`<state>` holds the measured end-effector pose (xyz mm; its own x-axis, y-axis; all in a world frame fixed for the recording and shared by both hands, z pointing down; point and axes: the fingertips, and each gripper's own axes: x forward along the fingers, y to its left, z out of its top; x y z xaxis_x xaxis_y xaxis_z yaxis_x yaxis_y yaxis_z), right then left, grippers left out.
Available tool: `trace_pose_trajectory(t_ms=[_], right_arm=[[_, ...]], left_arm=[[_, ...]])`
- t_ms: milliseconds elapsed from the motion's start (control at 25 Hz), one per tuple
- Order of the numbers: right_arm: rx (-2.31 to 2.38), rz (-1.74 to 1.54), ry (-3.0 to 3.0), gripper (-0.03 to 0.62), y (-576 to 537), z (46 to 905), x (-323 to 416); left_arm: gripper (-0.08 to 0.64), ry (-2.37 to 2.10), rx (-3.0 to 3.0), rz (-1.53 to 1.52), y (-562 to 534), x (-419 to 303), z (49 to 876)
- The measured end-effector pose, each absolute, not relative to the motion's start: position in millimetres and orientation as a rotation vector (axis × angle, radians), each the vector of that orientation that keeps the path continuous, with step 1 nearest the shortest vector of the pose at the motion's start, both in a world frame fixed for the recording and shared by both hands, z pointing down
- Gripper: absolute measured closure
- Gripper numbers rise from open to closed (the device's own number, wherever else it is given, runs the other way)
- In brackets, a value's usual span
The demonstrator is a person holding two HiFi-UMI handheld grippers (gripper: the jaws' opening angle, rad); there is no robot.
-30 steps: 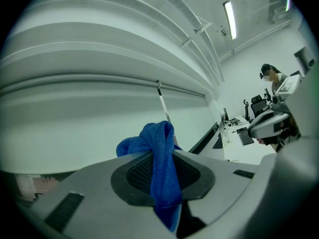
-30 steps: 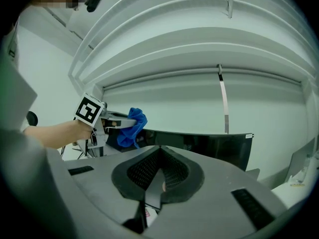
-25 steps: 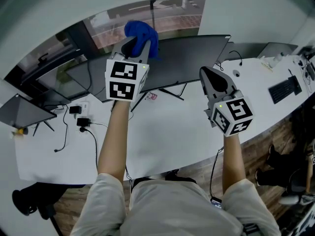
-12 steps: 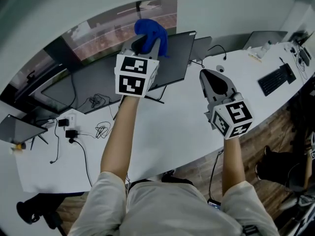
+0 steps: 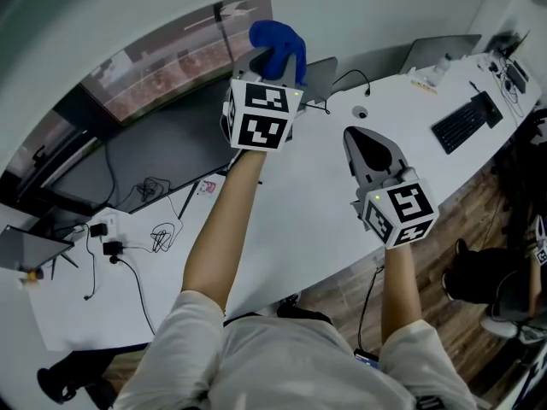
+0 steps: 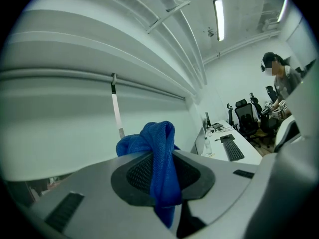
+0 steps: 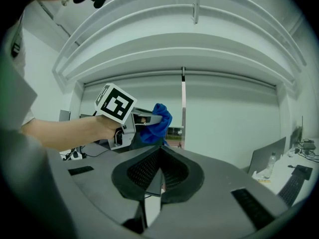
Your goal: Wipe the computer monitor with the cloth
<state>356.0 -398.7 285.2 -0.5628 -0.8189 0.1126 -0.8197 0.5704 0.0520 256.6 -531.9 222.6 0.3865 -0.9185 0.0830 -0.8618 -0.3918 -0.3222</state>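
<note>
A blue cloth (image 5: 278, 41) is bunched in my left gripper (image 5: 272, 65), whose jaws are shut on it. It is held up at the right end of the wide dark monitor (image 5: 162, 139) that stands along the back of the white table (image 5: 291, 220). In the left gripper view the cloth (image 6: 158, 168) hangs down between the pads and faces a pale wall. My right gripper (image 5: 369, 143) hovers over the table to the right, shut with nothing in it. The right gripper view has its jaws (image 7: 160, 156) meeting, with the left gripper (image 7: 147, 119) and cloth (image 7: 159, 117) beyond them.
A black keyboard (image 5: 461, 120) and a grey laptop (image 5: 440, 51) lie at the table's right end. Cables and a power strip (image 5: 111, 229) lie at the left. A person (image 6: 279, 78) and office chairs (image 6: 246, 118) are off to the far right.
My left gripper has carried the cloth to the right along the monitor, from near its middle to its right end. The right gripper has barely moved.
</note>
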Motion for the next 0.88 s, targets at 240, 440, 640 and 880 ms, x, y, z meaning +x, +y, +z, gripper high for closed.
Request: trace_pose_trajectory(t_ms=[240, 440, 640, 880], right_arm=[[1.440, 0.057, -2.654, 0.578, -400, 299, 373], [1.467, 0.102, -2.640, 0.578, -399, 311, 378], [1.488, 0.134, -2.624, 0.578, -396, 323, 384], [1.511, 0.189, -2.600, 0.578, -392, 345, 392]], left_arm=[[0.462, 1.546, -2.346, -0.402, -537, 287, 230], [0.463, 1.499, -2.260, -0.495, -535, 297, 250], [0.463, 1.514, -2.298, -0.568, -537, 297, 295], [0.463, 1.520, -2.304, -0.666, -539, 295, 347]])
